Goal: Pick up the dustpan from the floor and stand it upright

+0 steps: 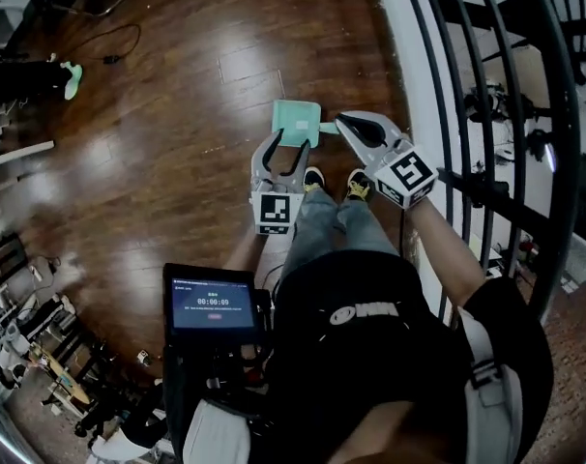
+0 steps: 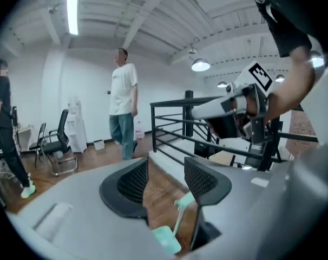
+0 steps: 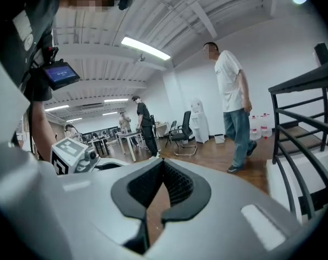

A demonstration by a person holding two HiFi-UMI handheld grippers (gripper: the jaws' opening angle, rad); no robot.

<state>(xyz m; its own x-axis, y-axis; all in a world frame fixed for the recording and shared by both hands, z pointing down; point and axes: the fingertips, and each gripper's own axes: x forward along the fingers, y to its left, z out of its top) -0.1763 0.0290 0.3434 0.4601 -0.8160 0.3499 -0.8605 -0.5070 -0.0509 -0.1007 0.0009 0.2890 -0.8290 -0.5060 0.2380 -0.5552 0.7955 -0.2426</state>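
The mint-green dustpan is on the wooden floor just ahead of the person's feet. In the left gripper view its pan sits low, and the handle rises from it, so it looks upright. My left gripper hangs above and just short of it. Its jaws are open with nothing touching the pads. My right gripper is to the right of the dustpan, near the handle in the head view. The right jaws are shut and empty, and the right gripper view does not show the dustpan.
A black railing on a white ledge runs close along the right. A person in a white shirt walks ahead, near an office chair. Other people and desks stand further back. A tablet hangs at the person's chest.
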